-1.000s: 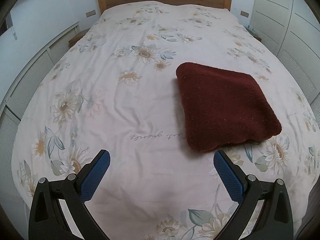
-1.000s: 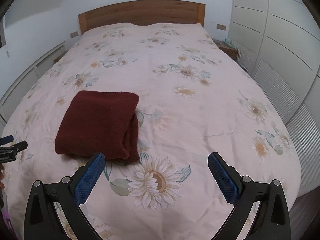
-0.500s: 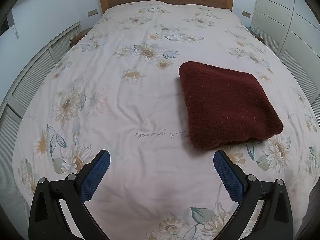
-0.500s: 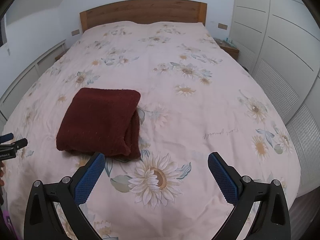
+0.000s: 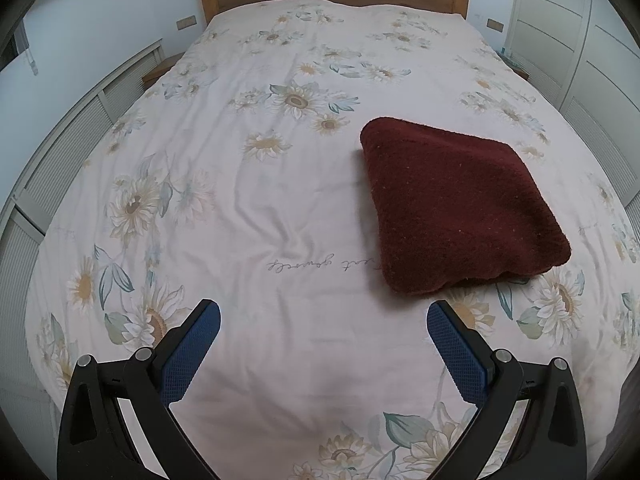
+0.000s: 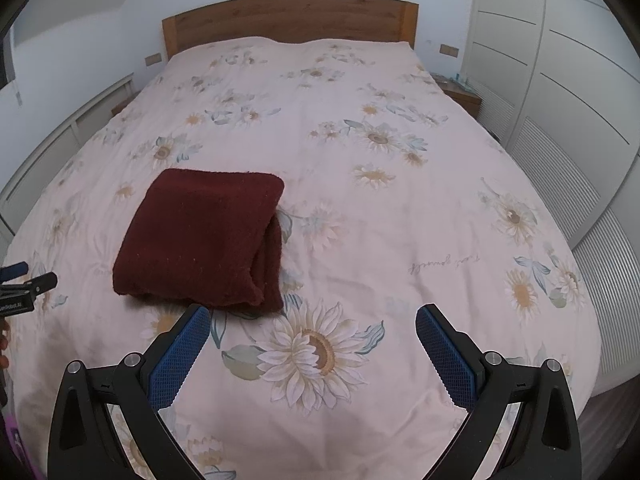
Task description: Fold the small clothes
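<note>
A folded dark-red garment is seen lying on the bed, on a pale floral cover w/ sunflower print. In the left wrist view it sits ahead of the left gripper, offset to the right, its near edge just beyond the right-hand jaw tip; nothing is held, jaws are spread wide apart over bare cover. In the right wrist view the garment is placed ahead & to the left of the right gripper, its near edge just past the left-hand jaw tip; jaws are likewise released, nothing between them but a printed sunflower. A wooden headboard is seen at the far end, white cabinet doors to the right.
</note>
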Motion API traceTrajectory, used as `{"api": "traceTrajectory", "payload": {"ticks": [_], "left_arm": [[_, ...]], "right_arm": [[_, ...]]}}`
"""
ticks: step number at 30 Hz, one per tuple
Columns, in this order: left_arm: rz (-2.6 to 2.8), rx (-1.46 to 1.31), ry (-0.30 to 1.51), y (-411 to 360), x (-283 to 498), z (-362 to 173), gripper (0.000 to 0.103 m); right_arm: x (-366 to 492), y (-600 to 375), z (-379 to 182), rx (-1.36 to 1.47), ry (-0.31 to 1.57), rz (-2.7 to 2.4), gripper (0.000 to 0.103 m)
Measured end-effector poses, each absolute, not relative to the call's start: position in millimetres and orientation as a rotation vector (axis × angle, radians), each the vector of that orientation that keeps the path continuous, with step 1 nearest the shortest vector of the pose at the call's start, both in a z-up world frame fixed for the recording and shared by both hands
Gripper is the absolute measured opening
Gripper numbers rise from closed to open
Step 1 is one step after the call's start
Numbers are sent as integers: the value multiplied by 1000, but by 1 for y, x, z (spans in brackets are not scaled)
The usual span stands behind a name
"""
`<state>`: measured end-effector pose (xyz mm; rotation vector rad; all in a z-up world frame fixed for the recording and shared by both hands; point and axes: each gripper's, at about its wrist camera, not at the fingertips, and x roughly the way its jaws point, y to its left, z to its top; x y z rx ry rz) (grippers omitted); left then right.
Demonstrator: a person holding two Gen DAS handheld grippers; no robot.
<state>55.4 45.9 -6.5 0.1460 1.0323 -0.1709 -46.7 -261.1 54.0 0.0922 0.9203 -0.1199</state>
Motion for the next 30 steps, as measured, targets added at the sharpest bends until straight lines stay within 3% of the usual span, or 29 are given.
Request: {"api": "traceTrajectory", "payload": {"ticks": [30], "left_arm": [[-177,139,1058,38,54,-13,102]], "right_arm": [[-42,-263,41,78,965,-98,102]]}}
